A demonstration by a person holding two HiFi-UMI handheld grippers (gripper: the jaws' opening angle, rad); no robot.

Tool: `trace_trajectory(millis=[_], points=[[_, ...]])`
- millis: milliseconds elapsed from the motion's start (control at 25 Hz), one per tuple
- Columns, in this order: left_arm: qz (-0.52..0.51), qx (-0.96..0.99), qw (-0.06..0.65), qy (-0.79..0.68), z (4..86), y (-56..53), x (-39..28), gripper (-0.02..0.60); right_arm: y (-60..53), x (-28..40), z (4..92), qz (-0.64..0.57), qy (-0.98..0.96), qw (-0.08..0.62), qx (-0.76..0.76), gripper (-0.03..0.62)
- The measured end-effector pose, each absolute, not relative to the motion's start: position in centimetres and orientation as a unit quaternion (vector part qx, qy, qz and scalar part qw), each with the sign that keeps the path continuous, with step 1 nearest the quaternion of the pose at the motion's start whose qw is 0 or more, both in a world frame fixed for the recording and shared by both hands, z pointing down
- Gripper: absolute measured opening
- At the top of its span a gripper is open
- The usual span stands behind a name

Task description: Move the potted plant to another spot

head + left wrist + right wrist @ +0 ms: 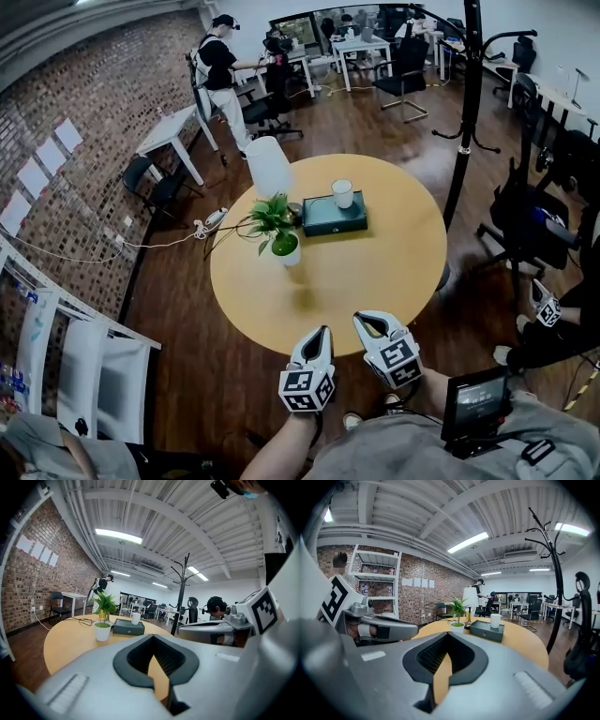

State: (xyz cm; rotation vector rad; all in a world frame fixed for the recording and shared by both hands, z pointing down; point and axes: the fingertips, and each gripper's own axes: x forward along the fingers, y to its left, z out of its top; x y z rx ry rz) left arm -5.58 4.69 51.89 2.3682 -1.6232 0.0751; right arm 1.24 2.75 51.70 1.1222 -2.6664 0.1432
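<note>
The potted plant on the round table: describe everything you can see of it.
The potted plant is a small, leafy green plant in a plain white round pot that narrows toward the bottom and is filled green at the top. Its pointed leaves spread up and outward on thin stems. It stands upright on the light wooden table. In the head view it is left of a dark green box and apart from it. Nothing grips it.
</note>
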Motion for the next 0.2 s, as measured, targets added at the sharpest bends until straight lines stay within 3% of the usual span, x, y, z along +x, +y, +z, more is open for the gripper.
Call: trace_trajectory(millis=[200], points=[[0.019,0.818,0.129,-0.560,51.51,4.47,-5.91,0.000,2.78,0.44,51.50,0.045,-0.917,0.122,0.378,0.005]])
